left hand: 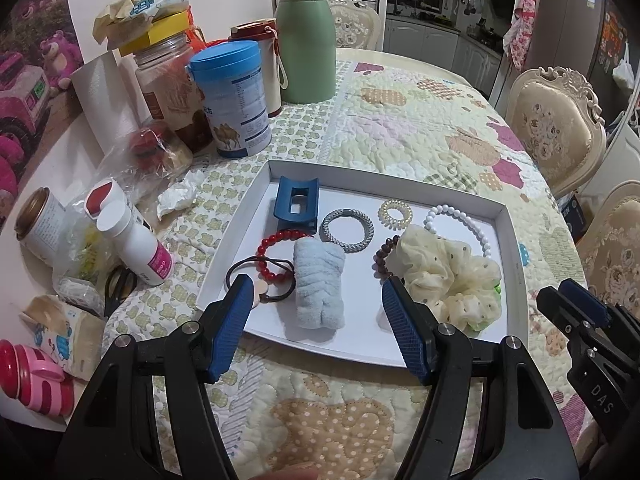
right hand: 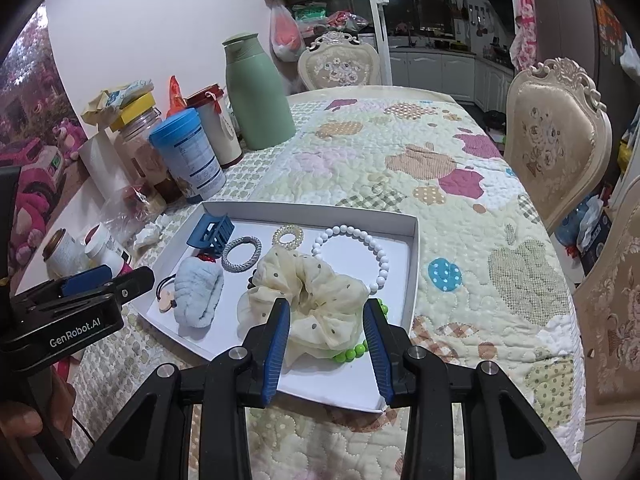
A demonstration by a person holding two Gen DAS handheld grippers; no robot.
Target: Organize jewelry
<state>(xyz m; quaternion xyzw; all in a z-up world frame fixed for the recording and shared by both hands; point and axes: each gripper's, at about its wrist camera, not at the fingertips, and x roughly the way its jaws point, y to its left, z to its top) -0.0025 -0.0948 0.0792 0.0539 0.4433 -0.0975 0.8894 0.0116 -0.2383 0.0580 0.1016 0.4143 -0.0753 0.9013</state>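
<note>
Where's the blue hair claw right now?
The blue hair claw sits in the white tray's far left corner in both wrist views, just behind the red bead bracelet and left of the grey hair tie.

Partly hidden: green bead bracelet (right hand: pixel 354 350) and dark bead bracelet (left hand: pixel 385 254) under the cream scrunchie (right hand: pixel 316 304); red bead bracelet (left hand: pixel 276 254) under the blue towel roll (left hand: pixel 319 284).

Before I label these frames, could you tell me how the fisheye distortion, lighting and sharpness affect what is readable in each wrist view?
Left wrist view: even indoor light, dark corners, the white tray bowed by the lens, the left gripper sharp. Right wrist view: same curvature, soft shadows, the cream scrunchie crisp between the right gripper fingers, the kitchen behind dimmer.
</note>
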